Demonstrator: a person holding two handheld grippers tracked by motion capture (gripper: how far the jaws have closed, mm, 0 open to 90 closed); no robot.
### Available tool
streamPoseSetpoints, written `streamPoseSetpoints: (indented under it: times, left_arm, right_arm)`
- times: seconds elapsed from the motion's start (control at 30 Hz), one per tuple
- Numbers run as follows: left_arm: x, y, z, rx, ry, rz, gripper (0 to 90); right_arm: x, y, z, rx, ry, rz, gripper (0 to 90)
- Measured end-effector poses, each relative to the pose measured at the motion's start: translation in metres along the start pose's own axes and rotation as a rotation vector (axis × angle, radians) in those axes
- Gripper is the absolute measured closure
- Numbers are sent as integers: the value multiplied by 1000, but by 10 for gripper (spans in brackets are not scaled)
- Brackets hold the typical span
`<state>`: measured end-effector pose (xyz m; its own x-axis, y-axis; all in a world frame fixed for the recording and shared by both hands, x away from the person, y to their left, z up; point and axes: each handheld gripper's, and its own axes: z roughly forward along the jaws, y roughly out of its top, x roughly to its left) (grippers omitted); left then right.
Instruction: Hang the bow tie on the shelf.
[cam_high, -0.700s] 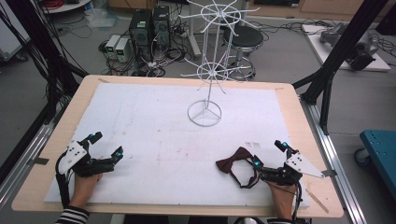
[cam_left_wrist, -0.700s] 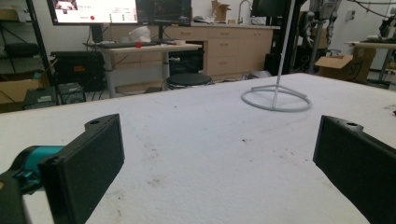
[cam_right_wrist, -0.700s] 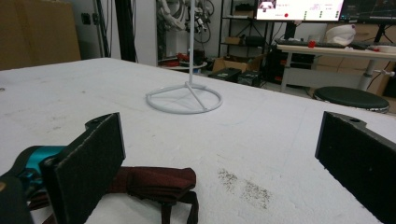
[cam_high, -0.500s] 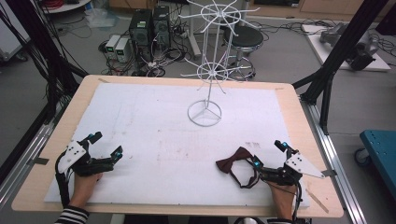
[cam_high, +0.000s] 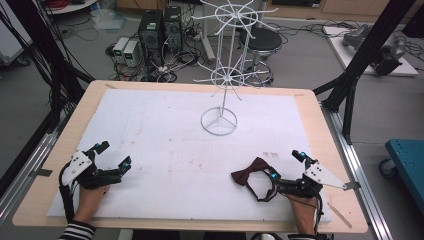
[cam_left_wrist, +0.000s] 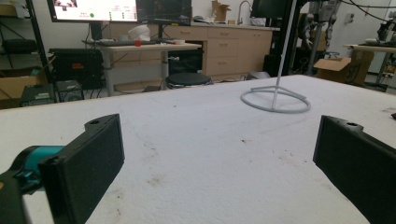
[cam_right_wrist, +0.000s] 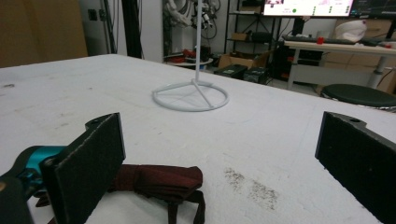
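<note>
My right claw (cam_high: 286, 165) gapes wide and empty beside the bow tie (cam_high: 252, 173) on the near bench (cam_high: 175, 145); my left claw (cam_high: 113, 154) gapes empty too.

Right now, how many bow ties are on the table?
1. A dark red bow tie lies on the white table cover near the front right, just left of the right gripper, whose jaws stand open. I see no others.
</note>
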<state>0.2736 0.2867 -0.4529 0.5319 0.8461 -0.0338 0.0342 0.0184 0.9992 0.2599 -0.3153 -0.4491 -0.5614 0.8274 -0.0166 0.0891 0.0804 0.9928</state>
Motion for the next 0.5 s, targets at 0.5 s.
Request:
streamPoseSetpoints:
  times: [0.5]
  left_arm:
    - [1,0,0,3,-3,-1,23]
  right_arm:
    - [-3,38,8,149,183,-88,7]
